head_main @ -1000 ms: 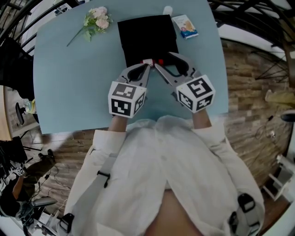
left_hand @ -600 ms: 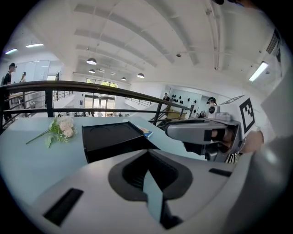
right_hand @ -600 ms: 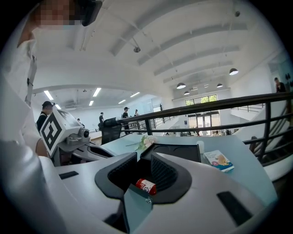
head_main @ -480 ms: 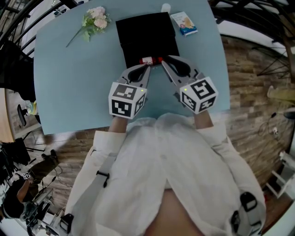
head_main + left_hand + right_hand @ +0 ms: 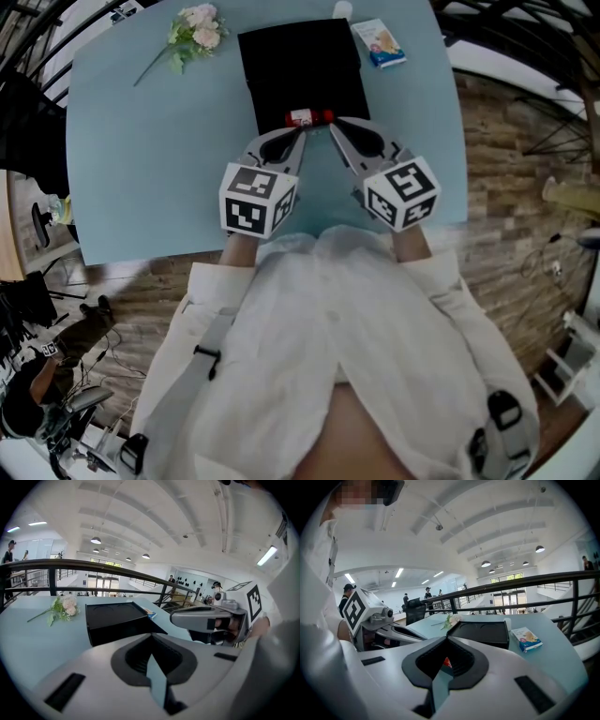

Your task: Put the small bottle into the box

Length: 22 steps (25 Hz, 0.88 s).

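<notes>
Head view: small bottle (image 5: 307,117) lying crosswise at near edge of black box (image 5: 300,56), judged light, rigid, slick, roll-prone, best pinched across labelled middle; right gripper (image 5: 331,123) just closed, bottle's red glimpsed between jaws, hold unconfirmed; left gripper (image 5: 302,132) shut, empty.

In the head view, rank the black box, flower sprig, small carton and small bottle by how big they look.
Largest first:
1. black box
2. flower sprig, long but thin
3. small carton
4. small bottle
</notes>
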Available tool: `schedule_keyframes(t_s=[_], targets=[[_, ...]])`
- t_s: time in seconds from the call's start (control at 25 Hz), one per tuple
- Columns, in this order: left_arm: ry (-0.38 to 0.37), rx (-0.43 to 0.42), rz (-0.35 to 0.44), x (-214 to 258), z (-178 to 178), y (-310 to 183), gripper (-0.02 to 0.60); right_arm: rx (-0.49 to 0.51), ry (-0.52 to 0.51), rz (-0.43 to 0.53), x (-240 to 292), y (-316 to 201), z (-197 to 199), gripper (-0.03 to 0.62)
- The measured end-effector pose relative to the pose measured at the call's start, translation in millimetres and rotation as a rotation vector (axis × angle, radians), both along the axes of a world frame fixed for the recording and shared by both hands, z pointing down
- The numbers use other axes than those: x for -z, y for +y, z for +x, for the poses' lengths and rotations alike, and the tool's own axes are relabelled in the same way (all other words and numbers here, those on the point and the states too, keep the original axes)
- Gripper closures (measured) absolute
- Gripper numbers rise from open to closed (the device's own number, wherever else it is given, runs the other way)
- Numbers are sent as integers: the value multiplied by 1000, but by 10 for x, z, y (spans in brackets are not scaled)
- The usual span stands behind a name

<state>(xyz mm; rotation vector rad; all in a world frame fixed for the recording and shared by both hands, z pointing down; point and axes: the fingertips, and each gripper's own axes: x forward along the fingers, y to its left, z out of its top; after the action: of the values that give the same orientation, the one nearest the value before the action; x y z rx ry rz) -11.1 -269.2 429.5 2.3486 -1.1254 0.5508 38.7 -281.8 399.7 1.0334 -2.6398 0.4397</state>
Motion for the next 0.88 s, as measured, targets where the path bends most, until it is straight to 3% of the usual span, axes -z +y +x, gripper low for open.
schedule_keyframes(t_s=[0.88], targets=[[-20, -17, -68, -178, 33, 74, 578, 27, 91, -111, -365, 85, -14, 591]])
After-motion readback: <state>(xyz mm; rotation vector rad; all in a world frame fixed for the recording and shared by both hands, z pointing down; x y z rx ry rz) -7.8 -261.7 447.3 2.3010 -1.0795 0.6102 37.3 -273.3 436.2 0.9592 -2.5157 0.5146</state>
